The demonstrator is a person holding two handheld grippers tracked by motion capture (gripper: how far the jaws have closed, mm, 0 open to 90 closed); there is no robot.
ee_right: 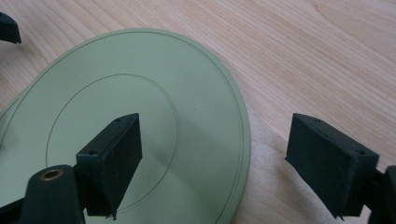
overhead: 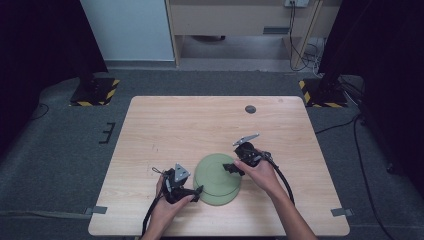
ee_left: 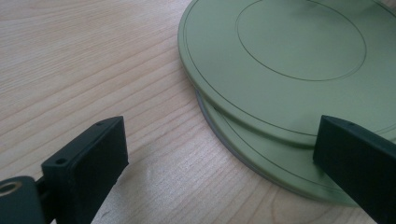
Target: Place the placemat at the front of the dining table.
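Wooden bench carries what appear to be two stacked green plates. Left gripper at 9 o'clock, right gripper at 2 o'clock; both fingers wide open, empty, straddling the rims.

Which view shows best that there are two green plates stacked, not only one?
The left gripper view: the upper plate sits offset on the lower plate, both rims distinct. The high view hints at it; the right gripper view shows mainly the upper plate's face.
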